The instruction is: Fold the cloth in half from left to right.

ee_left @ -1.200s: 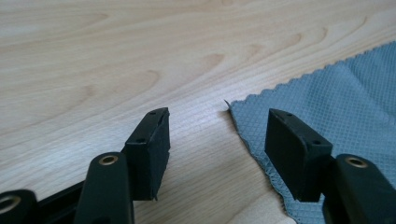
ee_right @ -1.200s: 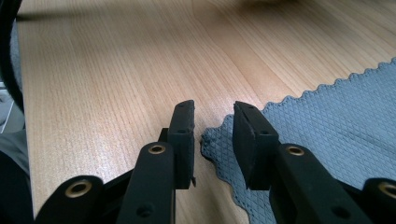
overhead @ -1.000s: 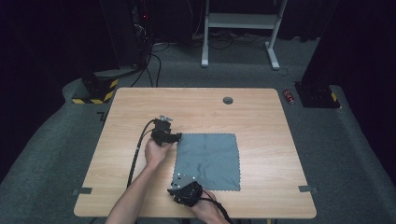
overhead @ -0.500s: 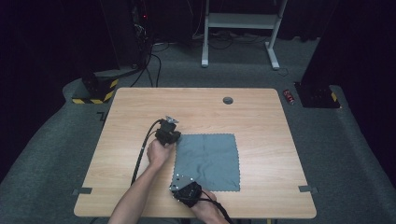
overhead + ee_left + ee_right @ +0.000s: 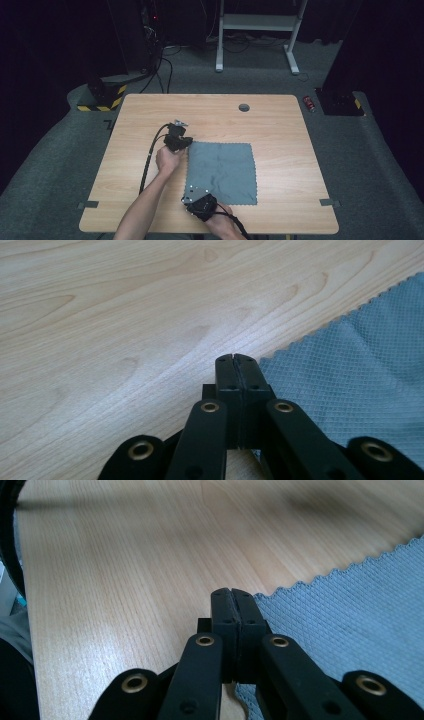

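A grey cloth (image 5: 222, 170) lies flat on the wooden table (image 5: 280, 130). My left gripper (image 5: 187, 143) rests at its far left corner. In the left gripper view the jaws (image 5: 234, 360) meet, and the cloth (image 5: 350, 380) runs in under them at its zigzag corner. My right gripper (image 5: 190, 198) sits at the near left corner. Its jaws (image 5: 232, 595) are also pressed together over the corner of the cloth (image 5: 350, 610). Both pairs of jaws have just been closing, with the cloth's edge between them.
A round cable hole (image 5: 244, 107) is set in the table near its far edge. A small red can (image 5: 310, 103) lies on the carpet past the far right corner. A white stand (image 5: 257, 35) and cables are on the floor behind.
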`<state>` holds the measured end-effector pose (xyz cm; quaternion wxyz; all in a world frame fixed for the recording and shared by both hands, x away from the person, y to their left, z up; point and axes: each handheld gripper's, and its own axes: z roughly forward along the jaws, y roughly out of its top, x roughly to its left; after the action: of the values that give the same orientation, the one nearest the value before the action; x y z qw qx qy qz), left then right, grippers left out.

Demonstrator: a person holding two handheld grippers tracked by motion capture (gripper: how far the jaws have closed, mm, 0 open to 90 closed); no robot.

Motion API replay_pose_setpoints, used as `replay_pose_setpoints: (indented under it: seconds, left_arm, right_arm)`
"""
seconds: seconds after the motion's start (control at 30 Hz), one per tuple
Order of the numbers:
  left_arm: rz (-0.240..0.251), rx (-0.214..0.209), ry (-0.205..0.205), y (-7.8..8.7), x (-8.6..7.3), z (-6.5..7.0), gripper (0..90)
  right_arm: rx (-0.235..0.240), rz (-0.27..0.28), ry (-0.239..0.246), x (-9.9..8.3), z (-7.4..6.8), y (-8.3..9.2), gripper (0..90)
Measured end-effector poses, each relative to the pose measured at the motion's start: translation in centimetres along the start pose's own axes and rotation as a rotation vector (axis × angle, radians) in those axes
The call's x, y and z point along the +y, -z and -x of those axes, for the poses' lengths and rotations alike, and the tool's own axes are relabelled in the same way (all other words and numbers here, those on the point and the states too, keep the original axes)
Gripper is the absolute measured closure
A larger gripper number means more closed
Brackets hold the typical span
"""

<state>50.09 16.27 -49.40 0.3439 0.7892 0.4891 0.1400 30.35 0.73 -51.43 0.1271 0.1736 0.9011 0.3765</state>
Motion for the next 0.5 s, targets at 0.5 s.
replay_pose_setpoints:
  seconds: [0.5]
  left_arm:
    - [0.067, 0.006, 0.044, 3.4, -0.1, -2.7, 90.0]
  right_arm:
    - [0.037, 0.050, 0.002, 2.4, 0.0, 0.2, 89.9]
